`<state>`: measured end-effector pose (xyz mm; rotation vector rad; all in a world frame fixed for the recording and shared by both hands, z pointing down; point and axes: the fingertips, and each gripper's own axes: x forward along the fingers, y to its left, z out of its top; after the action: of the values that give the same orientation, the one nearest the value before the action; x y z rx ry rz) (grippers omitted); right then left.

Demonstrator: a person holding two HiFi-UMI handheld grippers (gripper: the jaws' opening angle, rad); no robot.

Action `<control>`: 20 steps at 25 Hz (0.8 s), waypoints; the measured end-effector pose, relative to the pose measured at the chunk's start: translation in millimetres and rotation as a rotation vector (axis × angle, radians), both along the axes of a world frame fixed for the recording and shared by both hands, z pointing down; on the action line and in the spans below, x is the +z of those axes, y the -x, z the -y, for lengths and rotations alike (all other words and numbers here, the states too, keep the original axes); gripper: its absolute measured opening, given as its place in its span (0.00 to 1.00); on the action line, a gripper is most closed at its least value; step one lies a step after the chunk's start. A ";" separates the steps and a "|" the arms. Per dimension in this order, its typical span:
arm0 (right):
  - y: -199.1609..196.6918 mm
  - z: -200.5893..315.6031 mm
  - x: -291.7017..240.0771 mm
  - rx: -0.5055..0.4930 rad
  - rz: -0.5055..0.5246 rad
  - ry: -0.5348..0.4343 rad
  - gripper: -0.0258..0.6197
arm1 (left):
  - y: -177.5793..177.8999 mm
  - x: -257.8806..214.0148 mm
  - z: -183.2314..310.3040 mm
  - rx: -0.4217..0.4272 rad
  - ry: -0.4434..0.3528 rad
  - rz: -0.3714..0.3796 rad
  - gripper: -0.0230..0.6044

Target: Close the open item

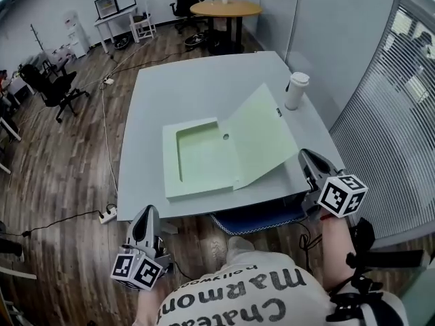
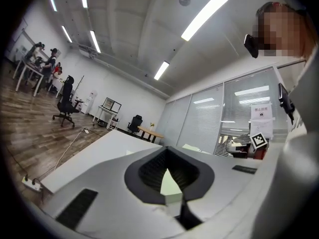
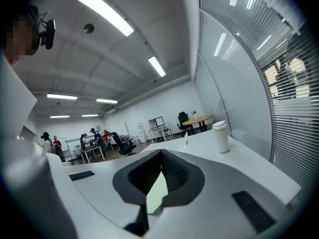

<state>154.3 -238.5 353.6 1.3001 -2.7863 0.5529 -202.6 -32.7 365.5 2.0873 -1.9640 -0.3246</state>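
Note:
A pale green box file lies open on the grey table, its tray to the left and its lid propped up at a slant to the right. My left gripper hangs shut in front of the table's near edge, below the tray's left corner. Over the near right corner, my right gripper is shut and empty, just right of the lid's lower edge. A sliver of the green file shows through the left gripper. The right gripper points along the table past the lid.
A white lidded cup stands at the table's right edge beyond the lid, also seen as the cup. A blue chair seat is tucked under the near edge. A glass wall with blinds runs along the right. A power strip lies on the floor.

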 end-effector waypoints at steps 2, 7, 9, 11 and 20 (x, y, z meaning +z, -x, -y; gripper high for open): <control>-5.0 19.4 -7.2 0.020 -0.005 -0.011 0.04 | 0.9 1.1 10.7 0.003 0.009 -0.008 0.03; -1.2 79.4 -16.5 0.026 -0.039 -0.035 0.04 | 6.3 4.9 56.2 0.008 0.033 -0.023 0.03; -0.5 95.8 -17.9 0.017 -0.066 -0.045 0.04 | 9.3 5.6 72.3 0.003 0.046 -0.022 0.03; -1.8 112.2 -20.2 -0.008 -0.082 -0.048 0.04 | 7.5 3.0 90.0 0.010 0.057 -0.022 0.03; -1.6 167.5 33.9 -0.103 -0.076 0.053 0.04 | 3.0 15.1 125.1 0.022 0.181 0.031 0.03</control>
<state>156.0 -406.0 387.5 1.1356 -2.7381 0.5563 -205.7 -157.8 380.6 2.0092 -1.9084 -0.1060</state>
